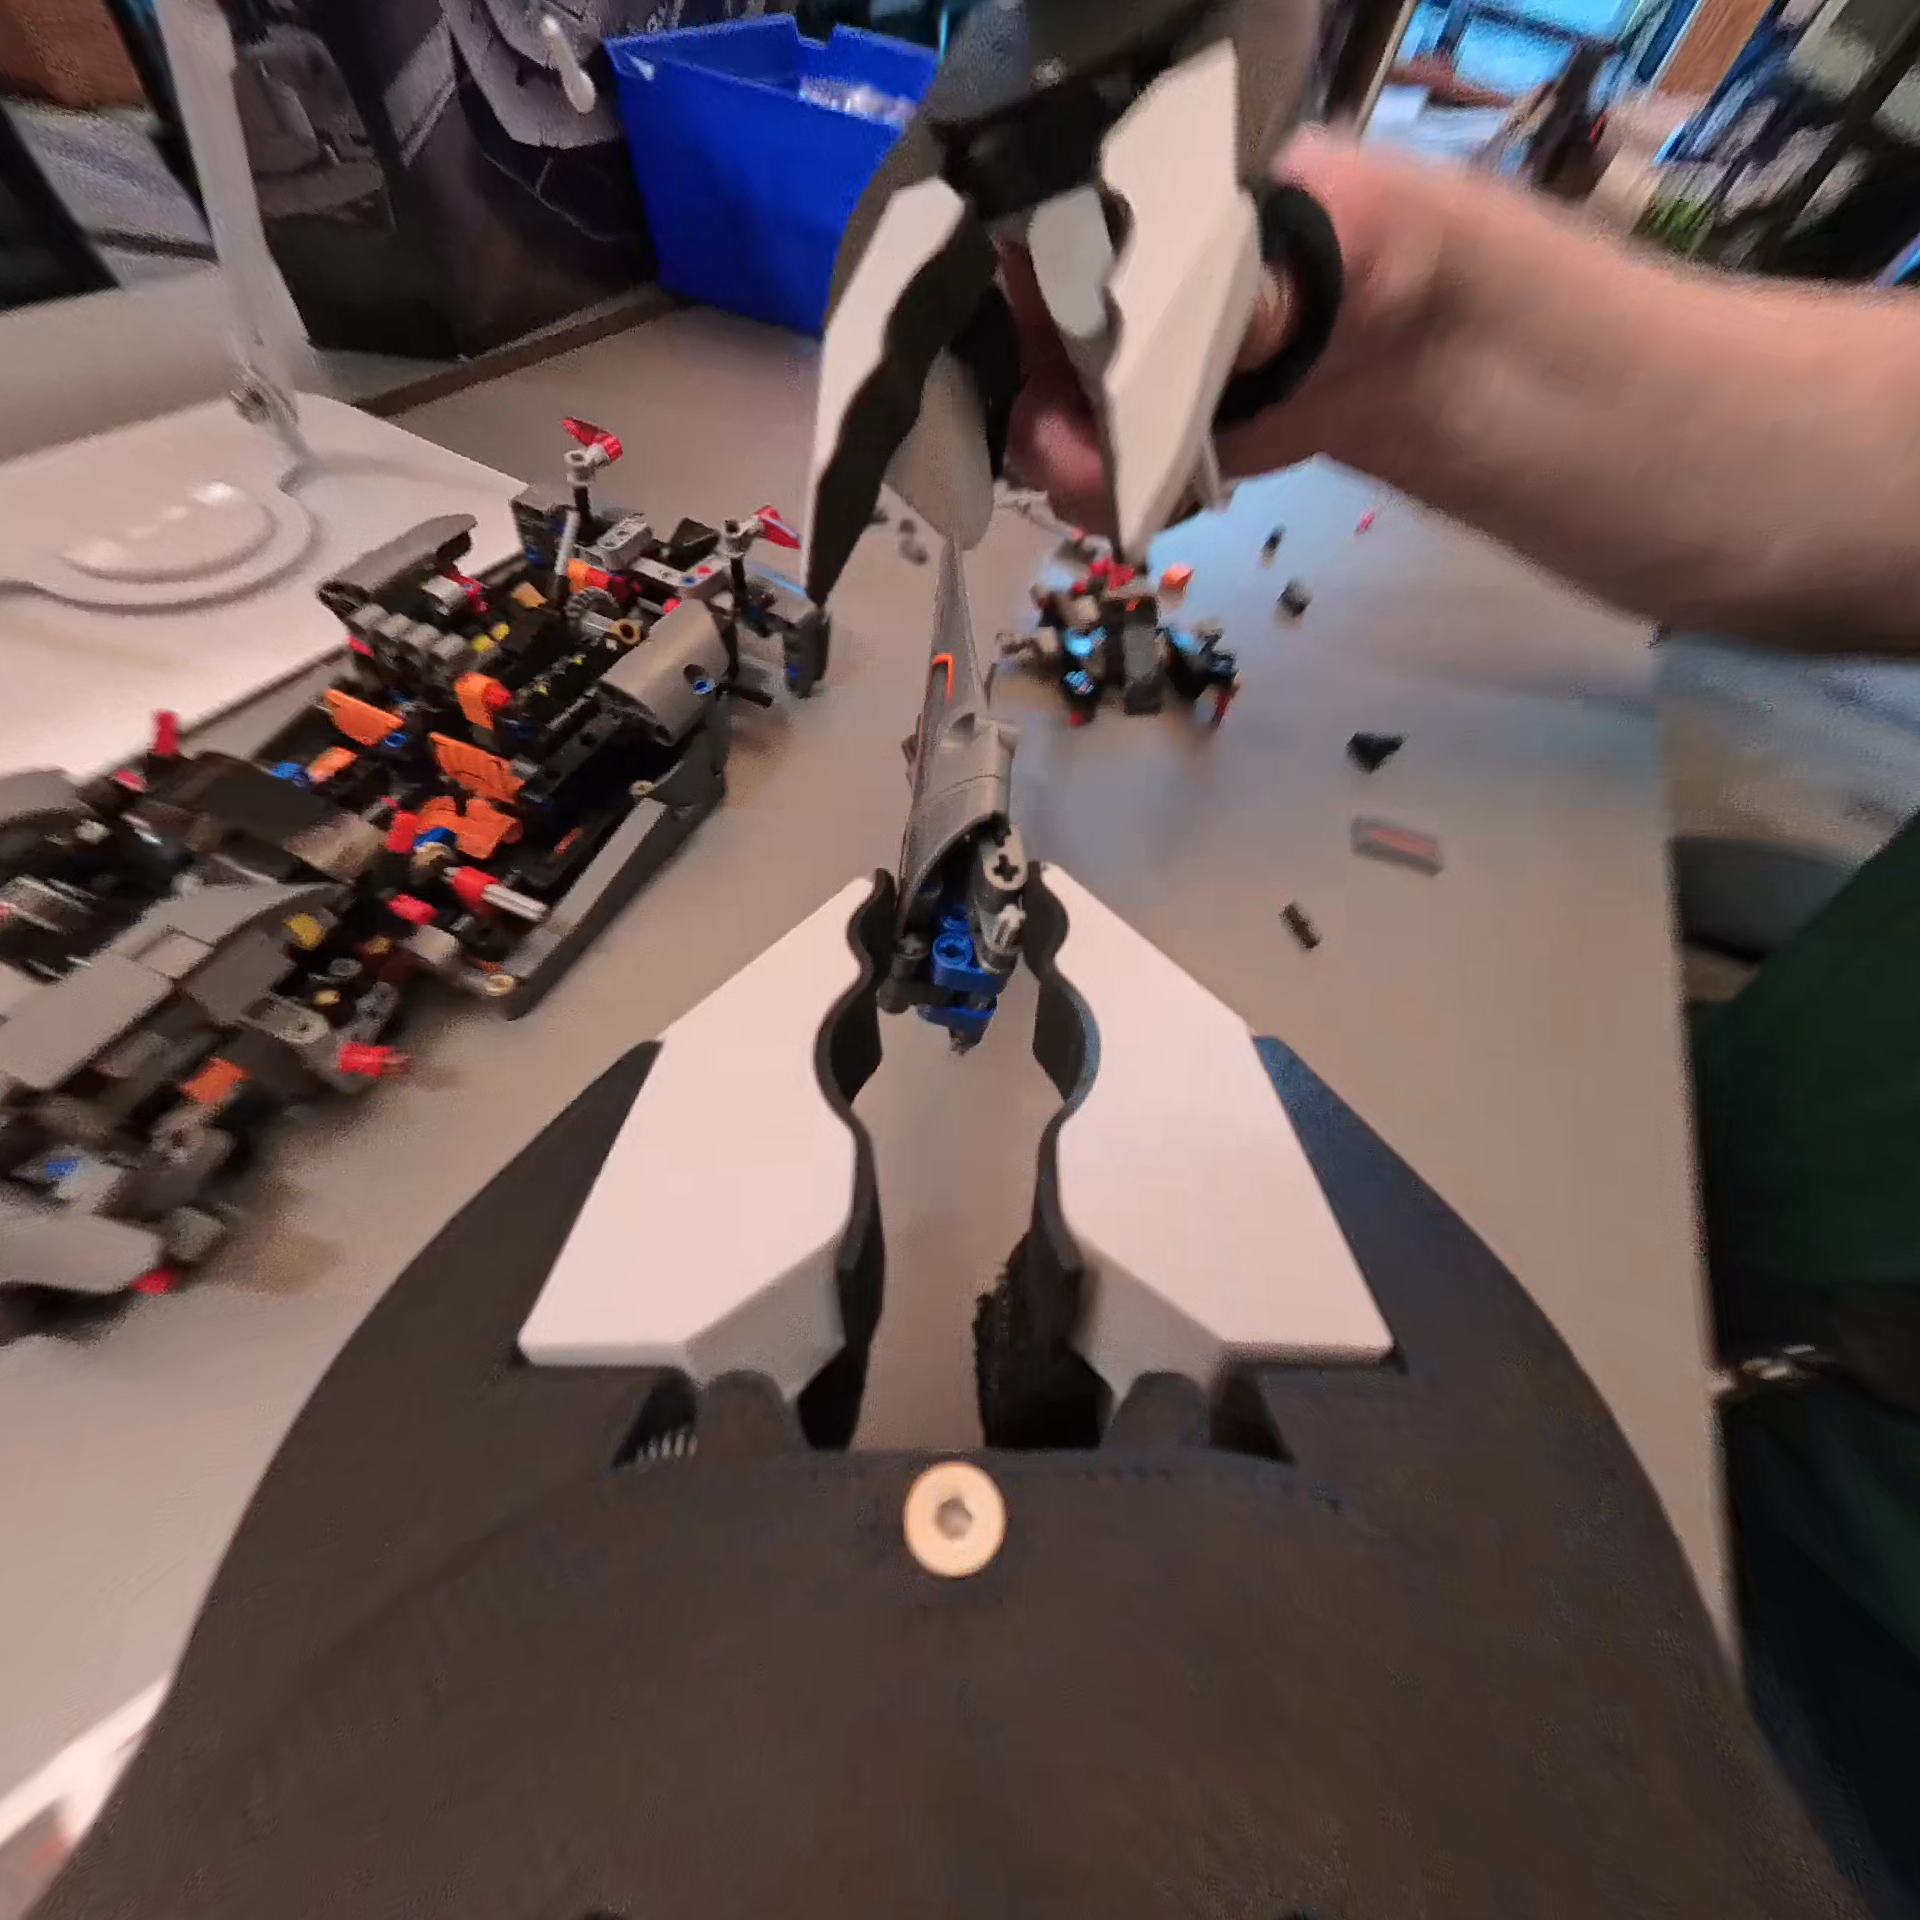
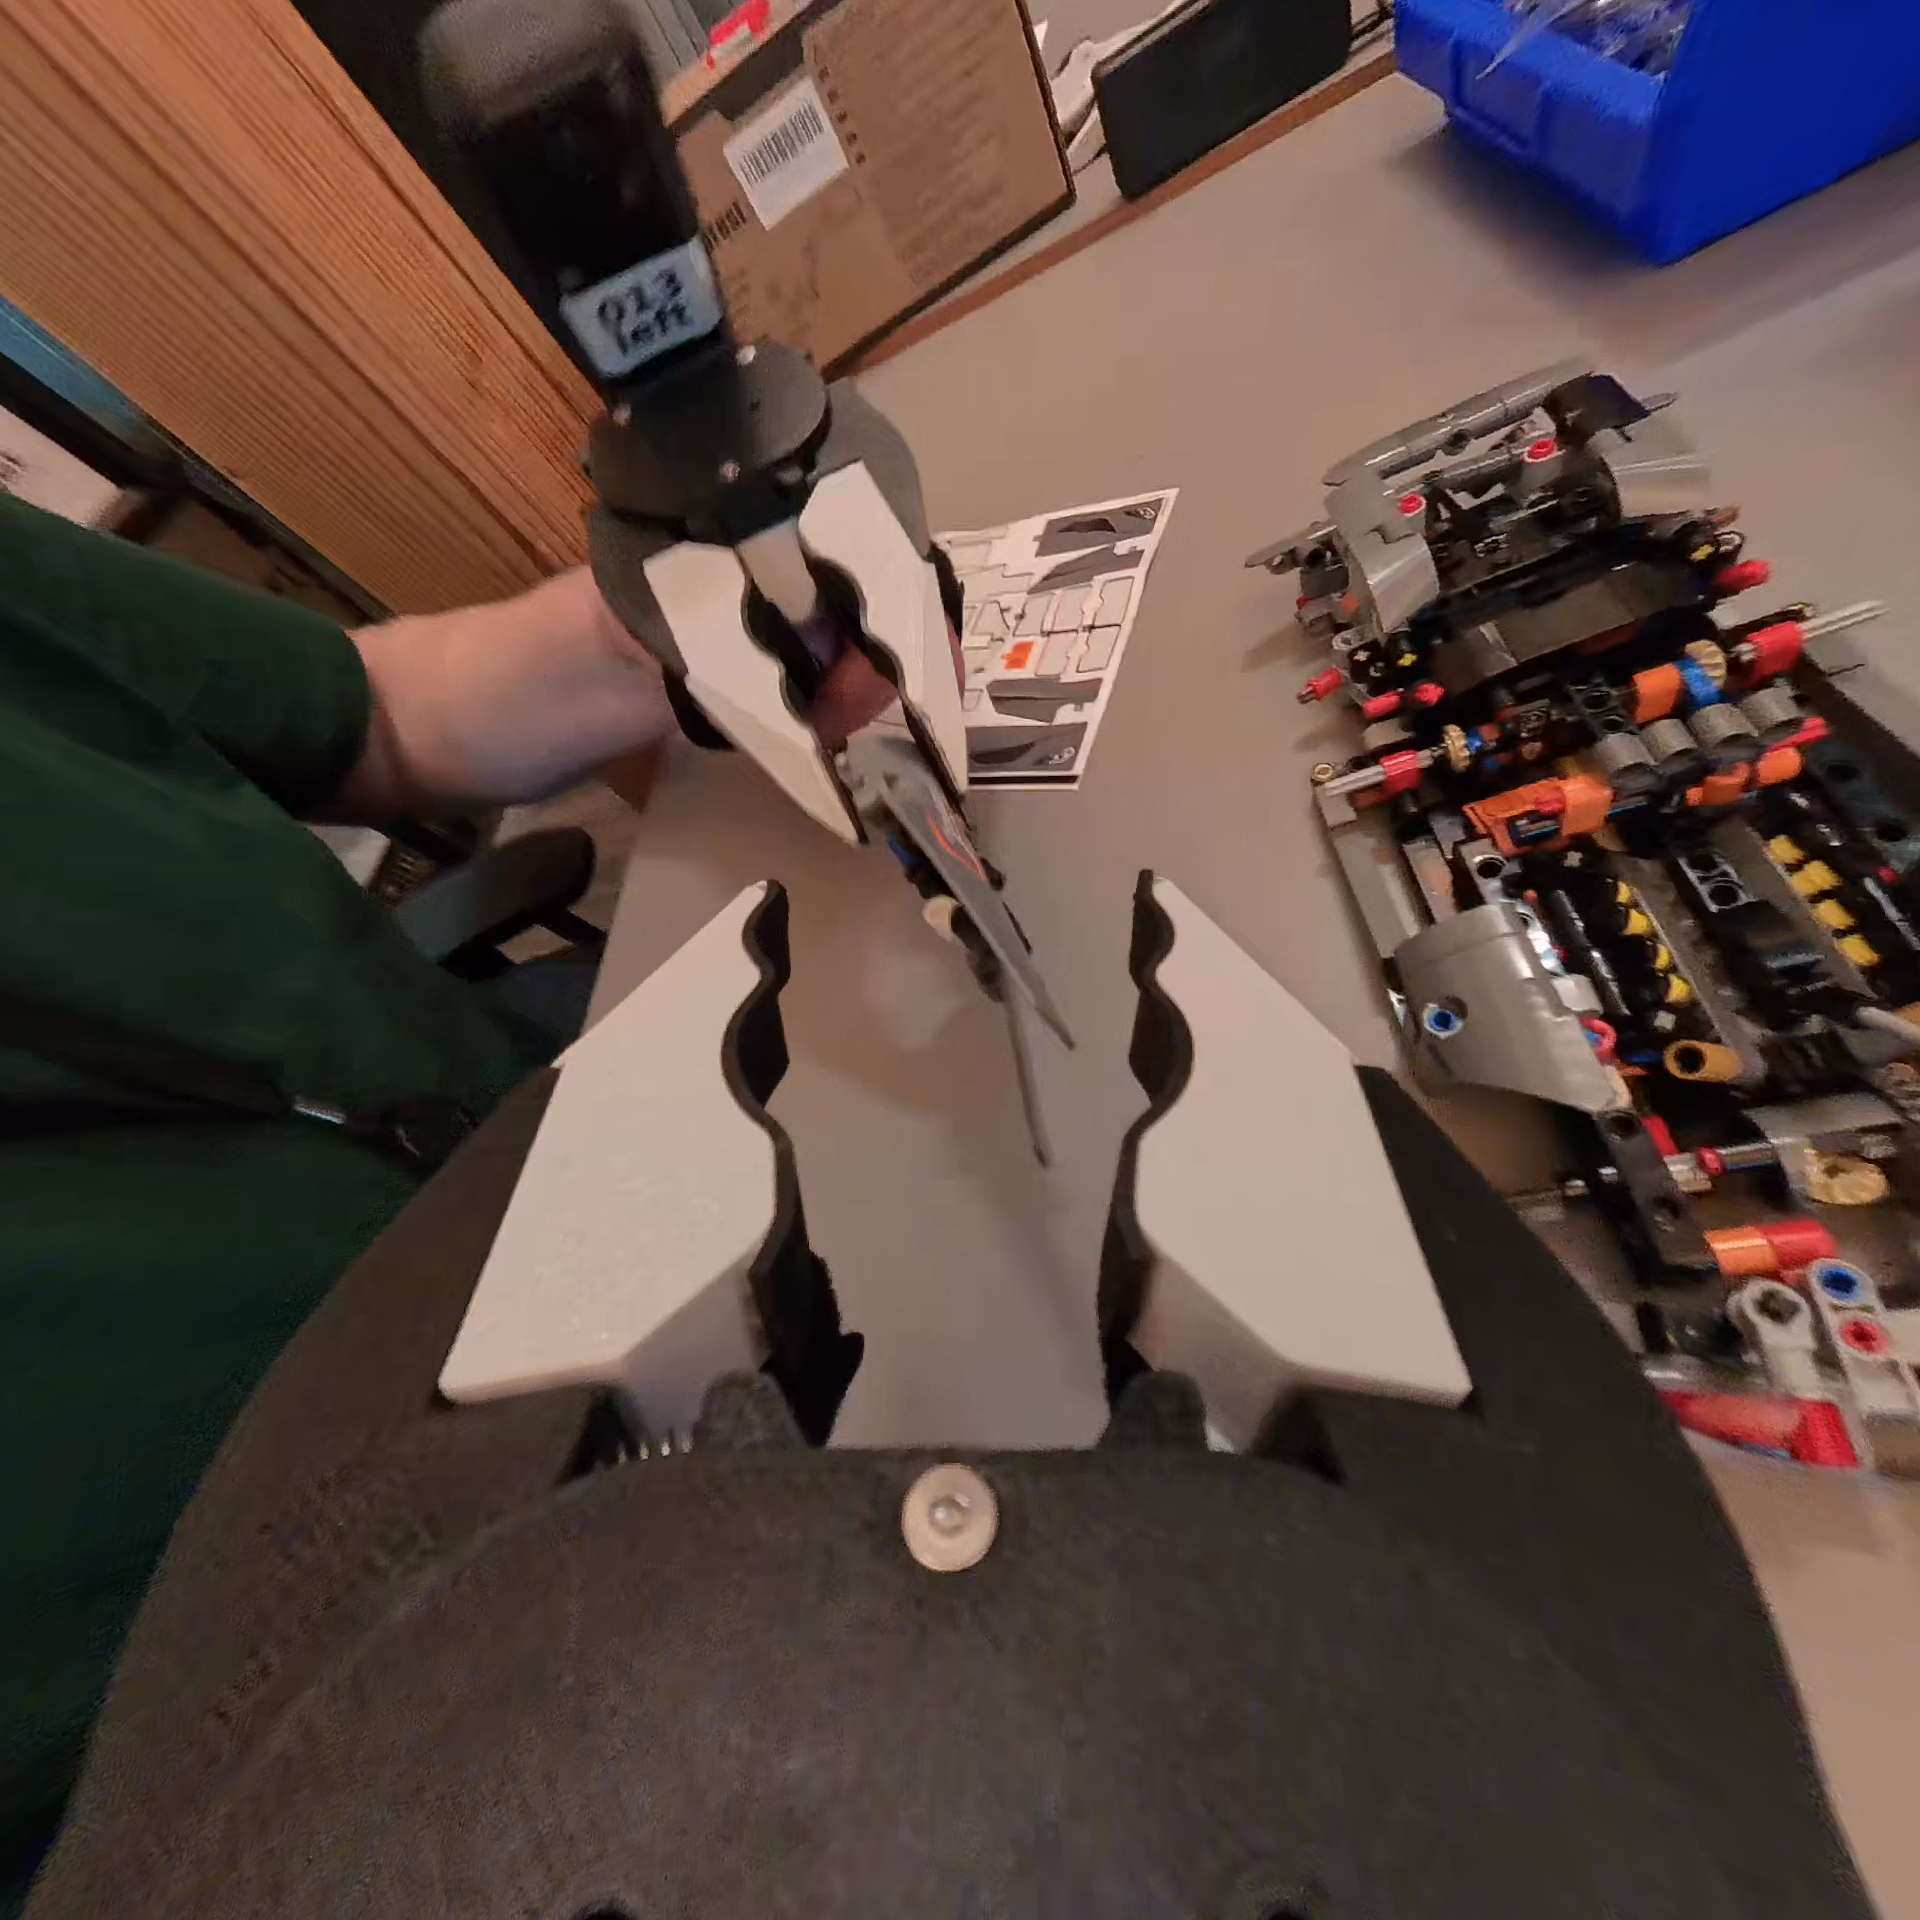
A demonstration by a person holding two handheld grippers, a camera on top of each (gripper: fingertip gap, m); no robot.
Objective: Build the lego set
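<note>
- Grey tabletop (image 2: 1299, 312) carries everything; it runs under and ahead of both sets of jaws.
- Beside the jaws, to the left in the left wrist view and to the right in the right wrist view, lies the big car model (image 1: 436, 748) (image 2: 1621, 831). Its frame is long and packed with black, grey, orange, red and yellow parts, so I judge the build well advanced. Much of the inner works lies uncovered, which suggests body panels are yet to go on.
- Far ahead of the left jaws stands a blue bin (image 1: 758, 156) (image 2: 1683, 125), apparently holding bagged parts.
- Ahead of the right jaws, past the other tool, lies a sticker sheet (image 2: 1049, 634); some spaces look blank, though I cannot tell how many stickers are used.
- Left gripper (image 1: 961, 914) (image 2: 883, 821) is clenched on the blue-and-black base of a grey pointed fin piece (image 1: 956, 727) (image 2: 987, 914), held off the table with its tip aimed away from the jaws. This small sub-assembly looks finished and, in my judgement, awaits fitting to the car.
- Right gripper (image 2: 956, 894) (image 1: 966, 540) hangs released and empty, its jaws well apart; the fin's thin tip reaches into the gap between them without touching either finger, as far as I can tell.
- Beyond the left jaws and to their right, a small heap of loose parts (image 1: 1132, 644) and a few scattered black bits remain unused, so more assembly is left.
</note>
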